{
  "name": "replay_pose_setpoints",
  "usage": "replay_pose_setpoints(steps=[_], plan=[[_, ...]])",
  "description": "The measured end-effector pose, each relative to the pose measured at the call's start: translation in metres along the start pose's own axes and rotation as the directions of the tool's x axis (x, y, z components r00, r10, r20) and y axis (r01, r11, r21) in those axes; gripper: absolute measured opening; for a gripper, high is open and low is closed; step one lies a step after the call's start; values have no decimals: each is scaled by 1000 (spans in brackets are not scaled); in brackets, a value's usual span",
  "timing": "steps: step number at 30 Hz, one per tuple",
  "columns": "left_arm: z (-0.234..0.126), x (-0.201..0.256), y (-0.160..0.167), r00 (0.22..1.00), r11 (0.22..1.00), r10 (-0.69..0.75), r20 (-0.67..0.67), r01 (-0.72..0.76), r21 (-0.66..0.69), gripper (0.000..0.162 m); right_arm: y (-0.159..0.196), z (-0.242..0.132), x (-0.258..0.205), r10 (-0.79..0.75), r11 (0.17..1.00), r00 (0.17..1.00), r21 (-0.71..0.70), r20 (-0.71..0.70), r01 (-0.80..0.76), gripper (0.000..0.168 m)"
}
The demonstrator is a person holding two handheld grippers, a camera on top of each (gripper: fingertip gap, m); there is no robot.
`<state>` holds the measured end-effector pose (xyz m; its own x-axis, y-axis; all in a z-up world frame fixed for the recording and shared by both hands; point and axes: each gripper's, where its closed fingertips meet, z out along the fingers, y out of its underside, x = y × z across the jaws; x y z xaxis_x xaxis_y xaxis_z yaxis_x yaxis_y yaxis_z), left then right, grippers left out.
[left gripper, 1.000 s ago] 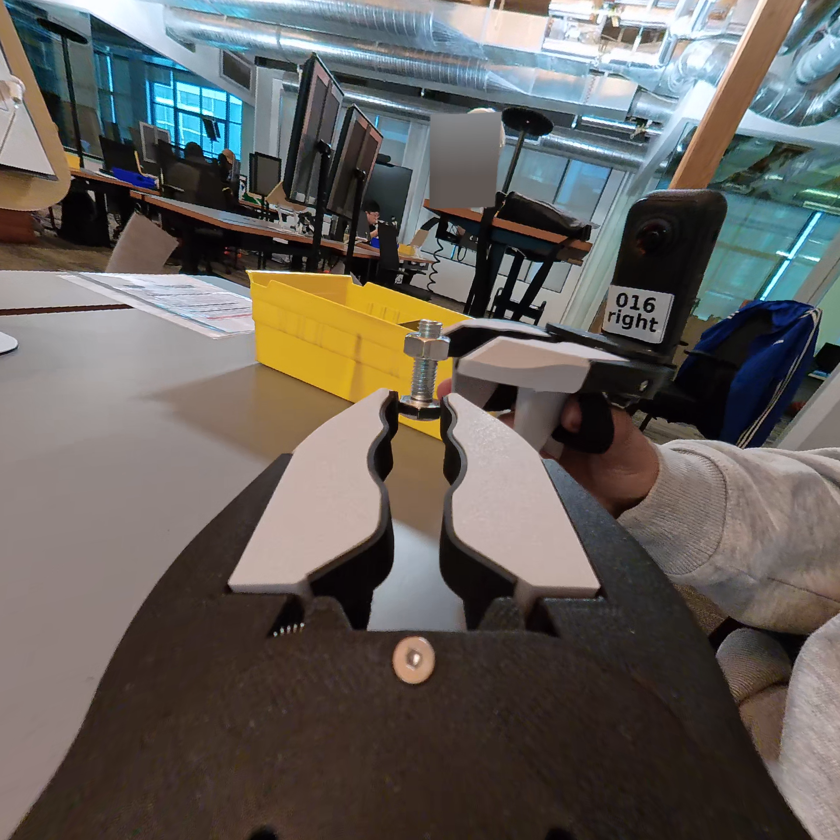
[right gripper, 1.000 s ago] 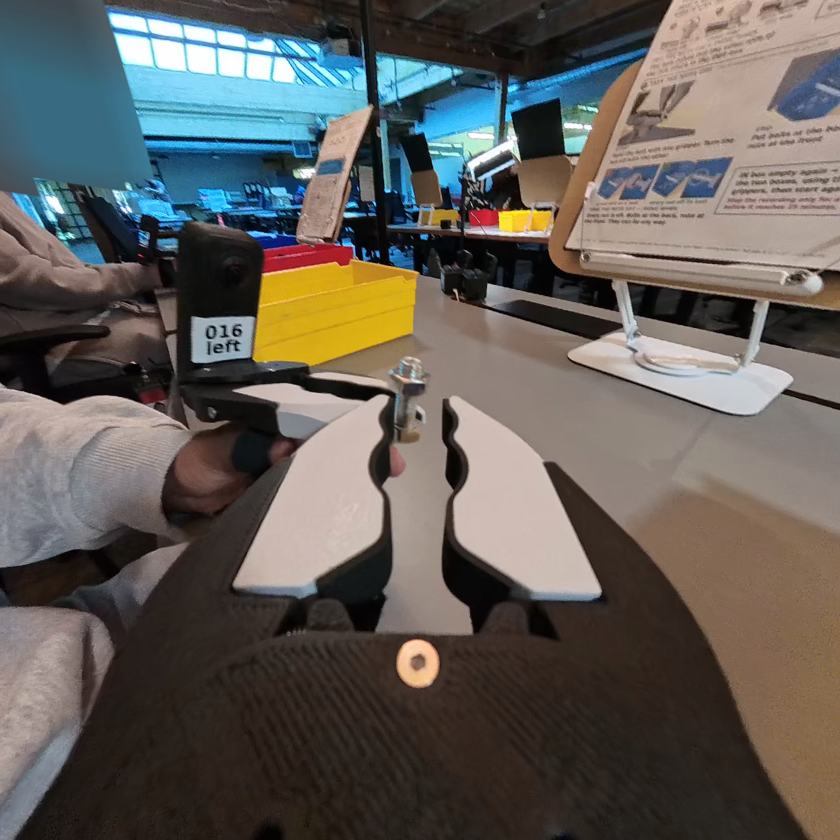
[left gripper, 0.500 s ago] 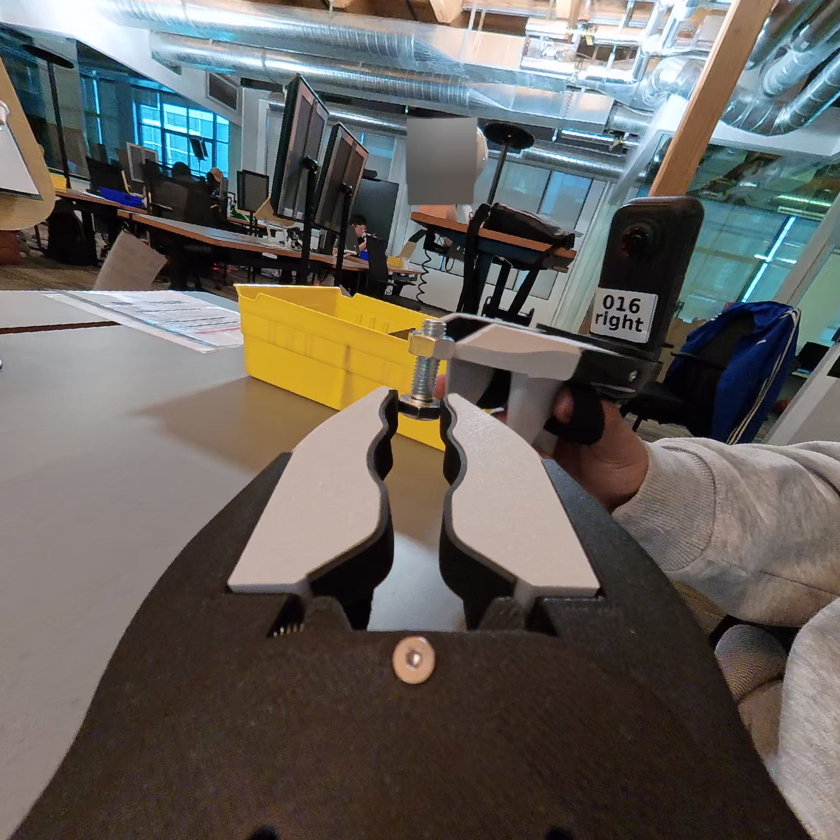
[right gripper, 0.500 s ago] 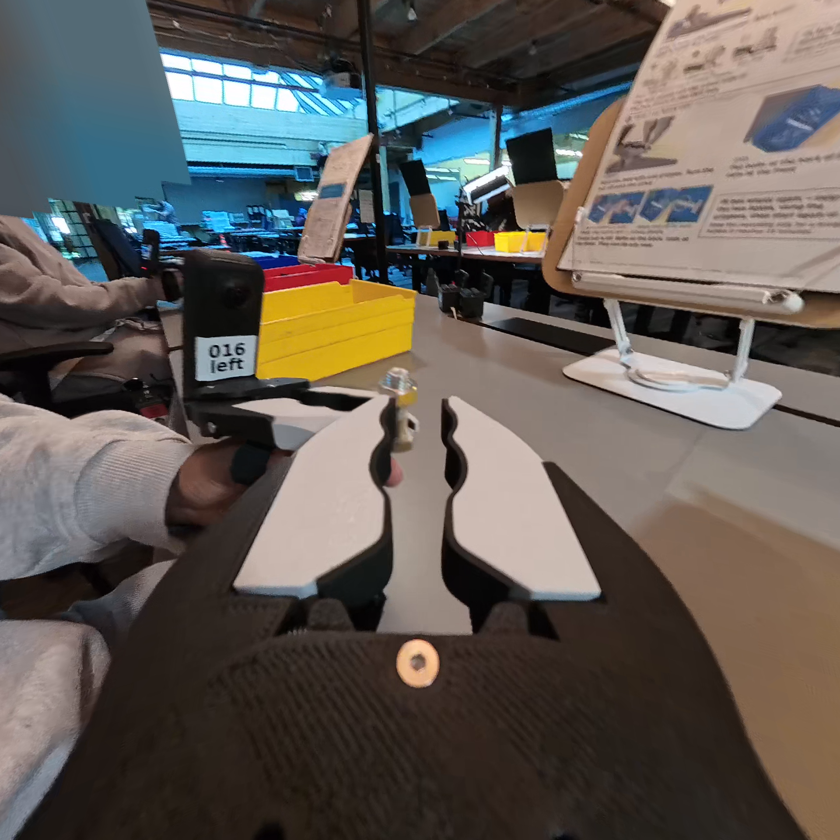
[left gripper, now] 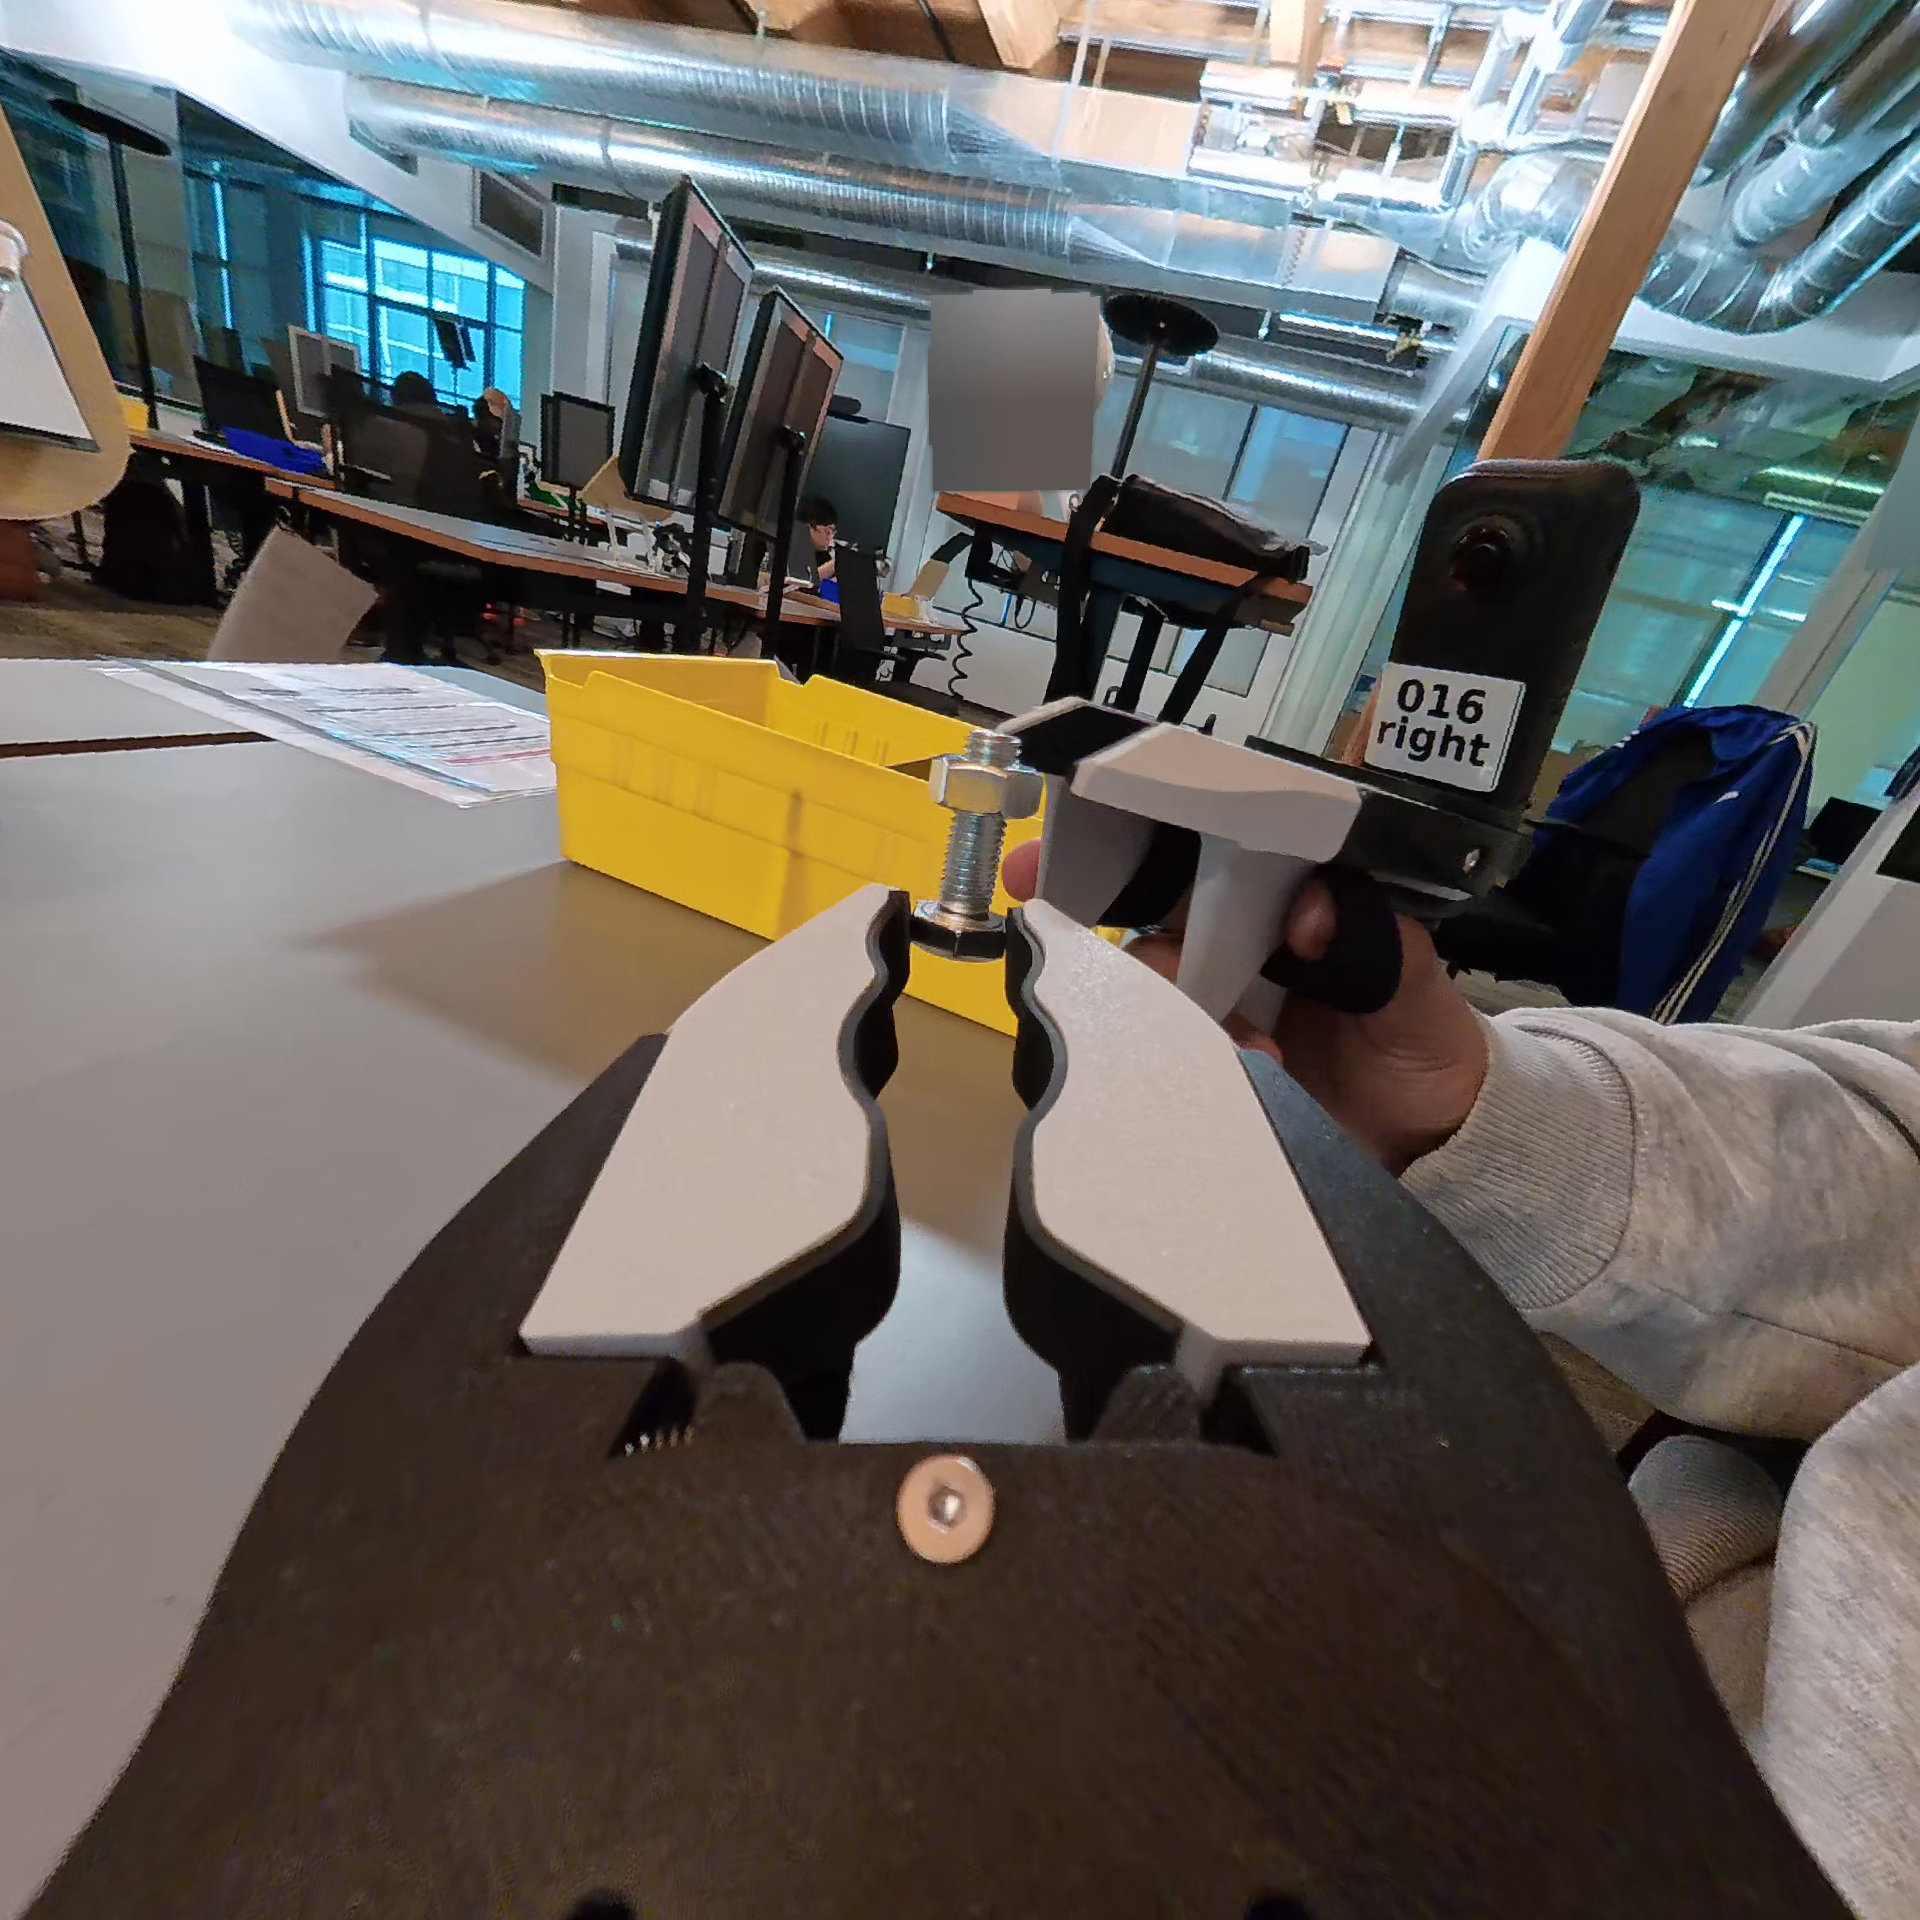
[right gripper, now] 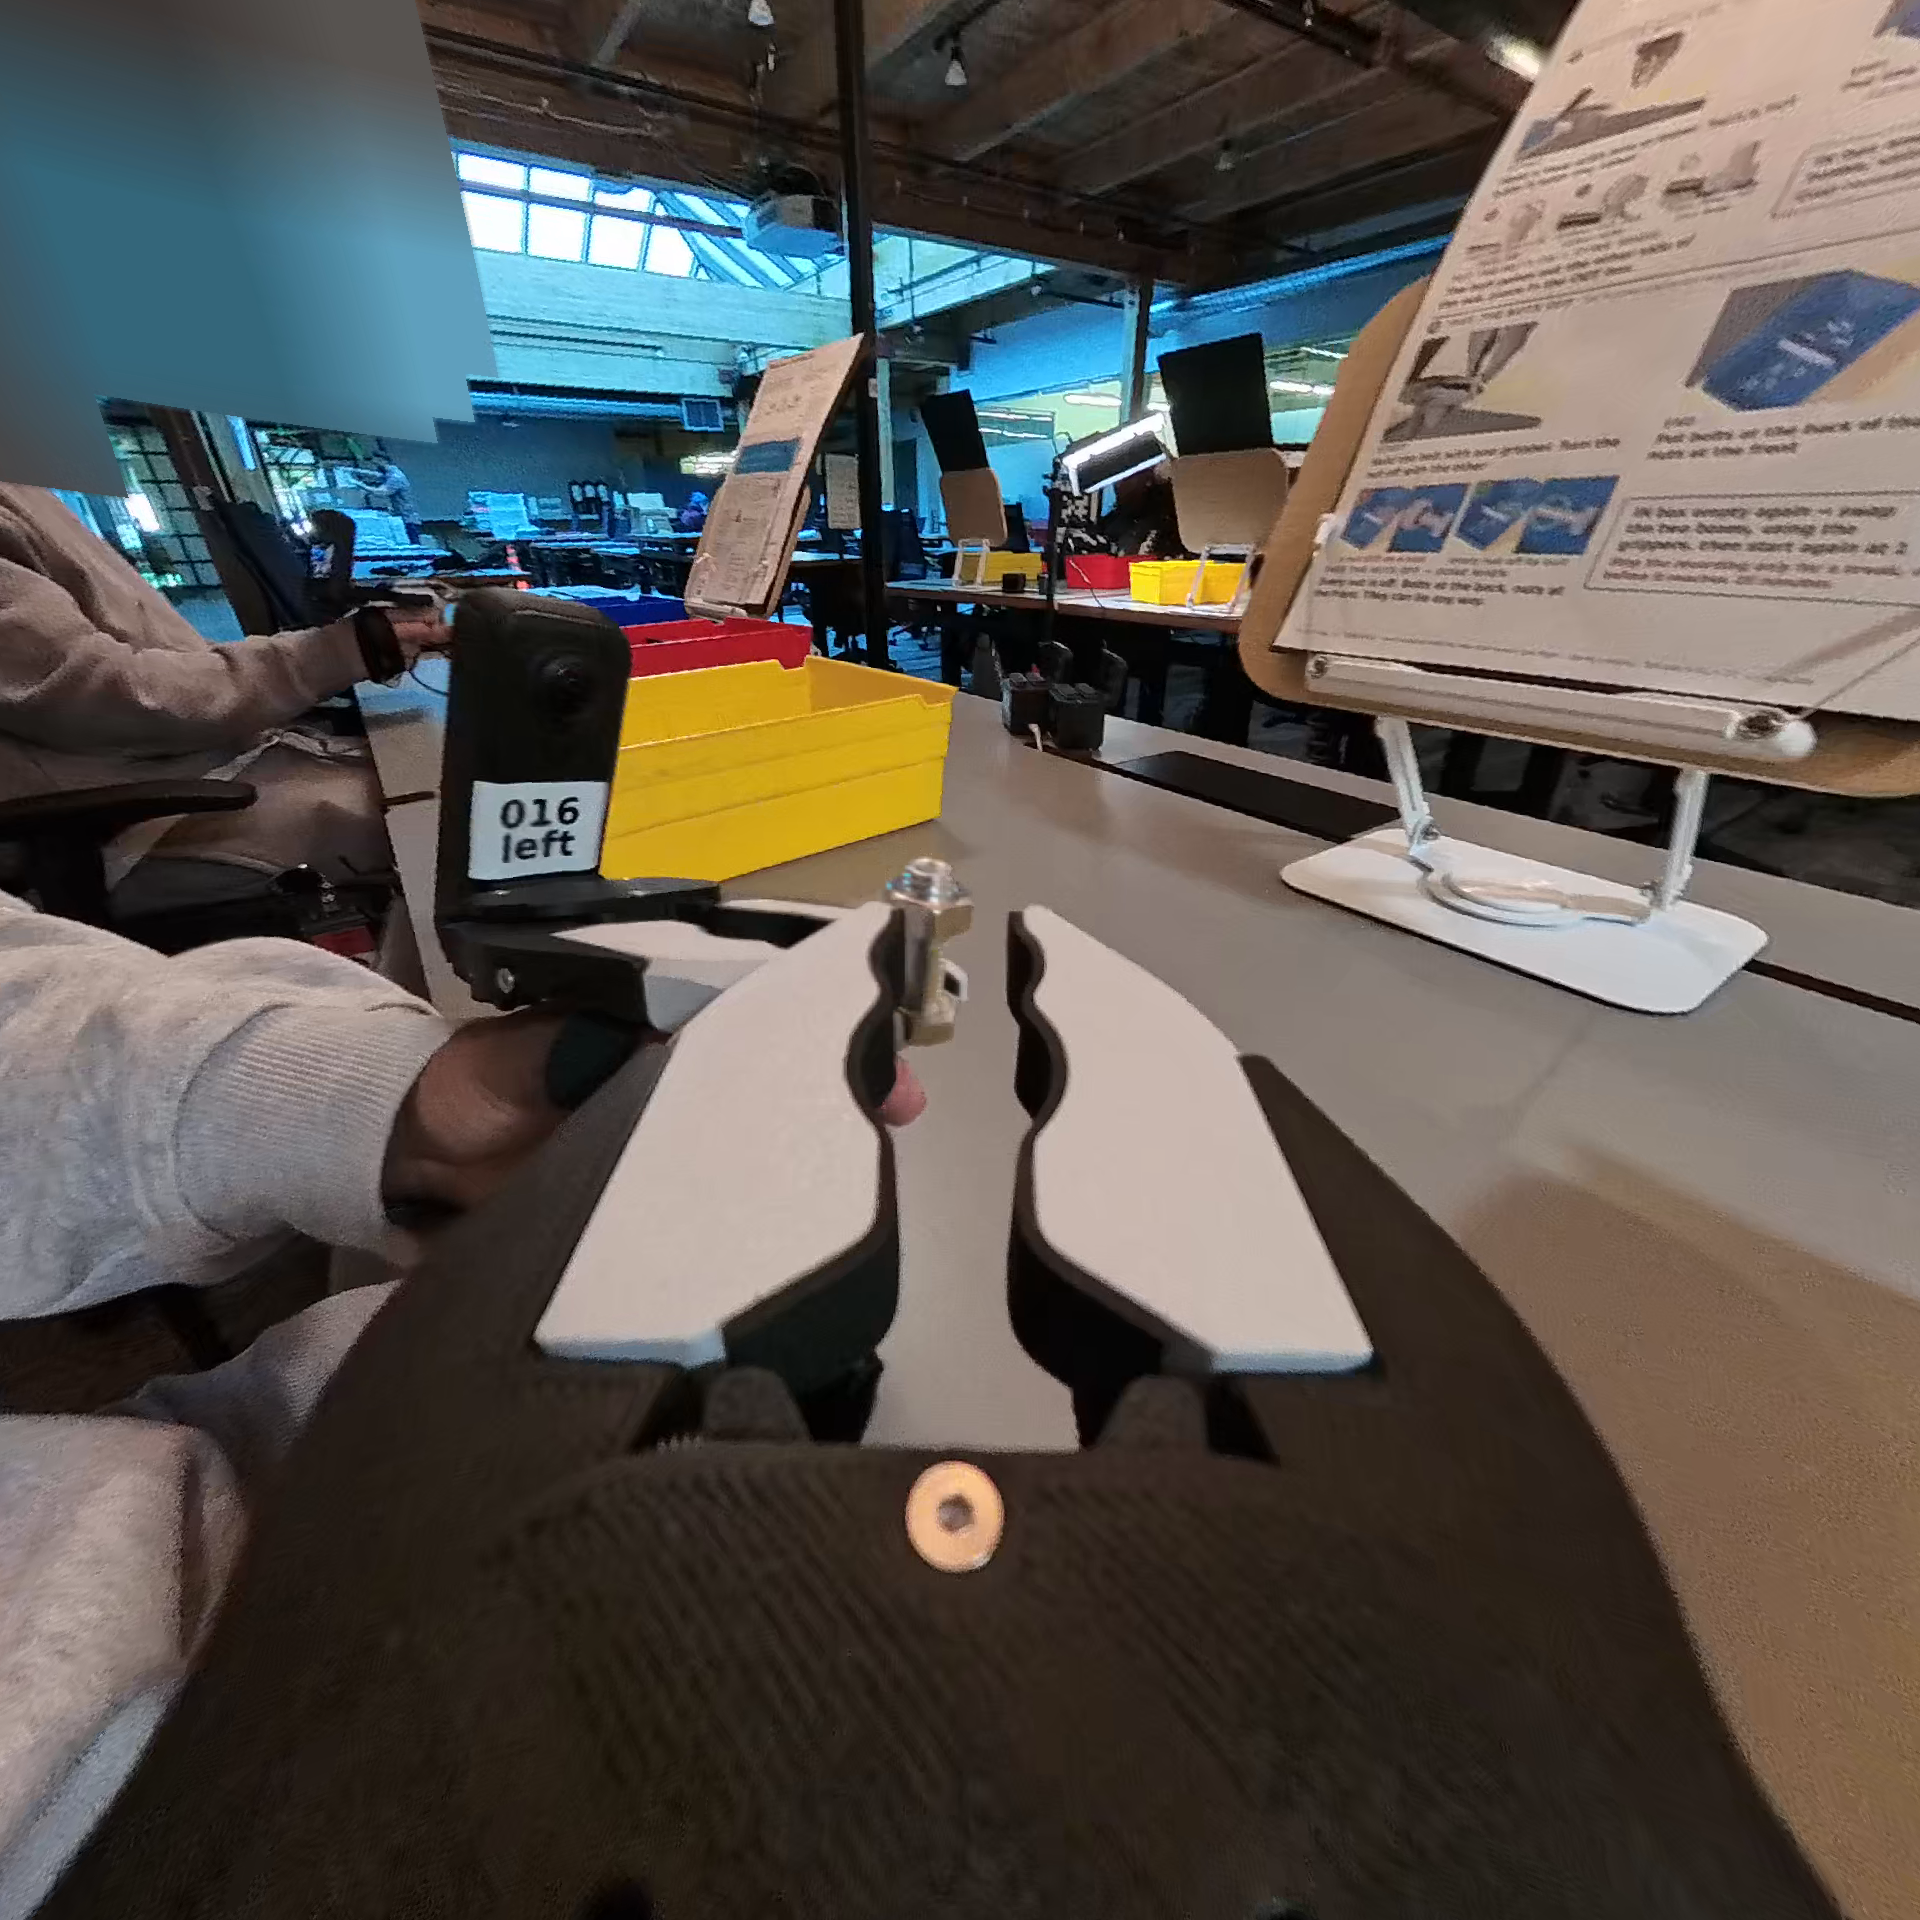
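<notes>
Left tongs [left gripper: 956, 920]: pinching the bolt [left gripper: 968, 868] by its hex head, at 12 o'clock in the left wrist view. Bolt stands upright, head down, threaded shank up. Nut [left gripper: 982, 787] sits high on the shank, near the thread end.

Right tongs [right gripper: 951, 925]: spread. In the right wrist view the bolt [right gripper: 925, 971] lies just inside the left finger; the other finger stands apart from it. In the left wrist view the right tongs [left gripper: 1049, 774] come in from 2 o'clock at nut height, tips beside the nut; contact with the nut cannot be told.

Hands: a hand [left gripper: 1351, 1049] in a grey sleeve grips the right tool's handle; another hand [right gripper: 468, 1117], same grey sleeve, grips the left tool at 9 o'clock in the right wrist view.

Surroundings: bolt is held above the grey desk [left gripper: 260, 1039]. Yellow bin [left gripper: 727, 790] on the desk just behind the bolt, at 11 o'clock. Printed sheet [left gripper: 353, 707] lies flat at 10 o'clock. In the right wrist view, a sheet on a white stand [right gripper: 1538, 925] at 2 o'clock, well apart from the tongs.
</notes>
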<state>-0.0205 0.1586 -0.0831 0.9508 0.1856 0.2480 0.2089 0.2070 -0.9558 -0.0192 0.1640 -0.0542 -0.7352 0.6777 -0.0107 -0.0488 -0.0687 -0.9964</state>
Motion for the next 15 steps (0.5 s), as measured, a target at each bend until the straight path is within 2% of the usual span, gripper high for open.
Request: replay_pose_setpoints(steps=[6,11,15], plan=[[1,3,2,1000,1000,6,-10,-6,-10,18,4,5,-10,-26,999,999,-23,25,26,20],[0,4,0,1000,1000,0,-21,0,-1,18,9,-1,16,46,998,995,-39,-87,-49,13],[1,3,1,1000,1000,-2,-14,2,-5,18,1,-2,7,41,999,998,1,-46,-41,16]])
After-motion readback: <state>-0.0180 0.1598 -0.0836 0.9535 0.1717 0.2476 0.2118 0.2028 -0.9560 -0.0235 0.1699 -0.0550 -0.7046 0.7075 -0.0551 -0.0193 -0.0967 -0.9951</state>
